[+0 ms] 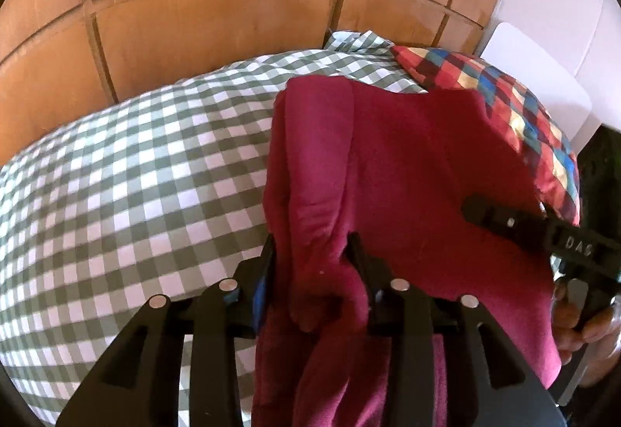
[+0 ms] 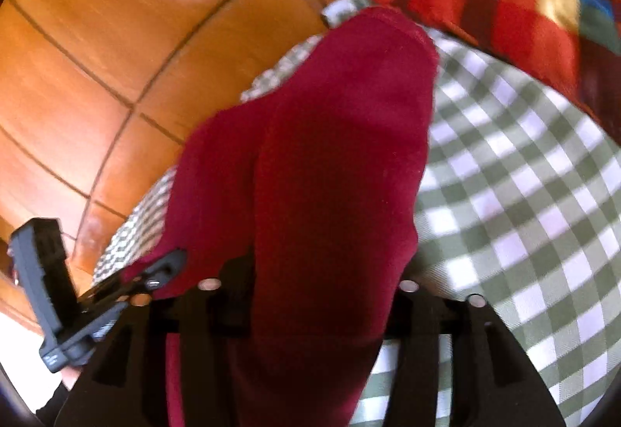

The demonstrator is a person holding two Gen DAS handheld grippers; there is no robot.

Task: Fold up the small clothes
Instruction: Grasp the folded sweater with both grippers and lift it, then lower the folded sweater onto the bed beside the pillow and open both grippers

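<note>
A dark red garment hangs lifted above a green-and-white checked bedspread. My left gripper is shut on a bunched fold of its near edge. My right gripper shows at the right edge of the left wrist view, gripping the cloth's other side. In the right wrist view the garment drapes over my right gripper, whose fingertips are hidden under the cloth. The left gripper shows at lower left, holding the cloth's edge.
A multicoloured checked pillow lies at the bed's far right, also in the right wrist view. A brown wooden panelled wall stands behind the bed. A white chair back is at the right.
</note>
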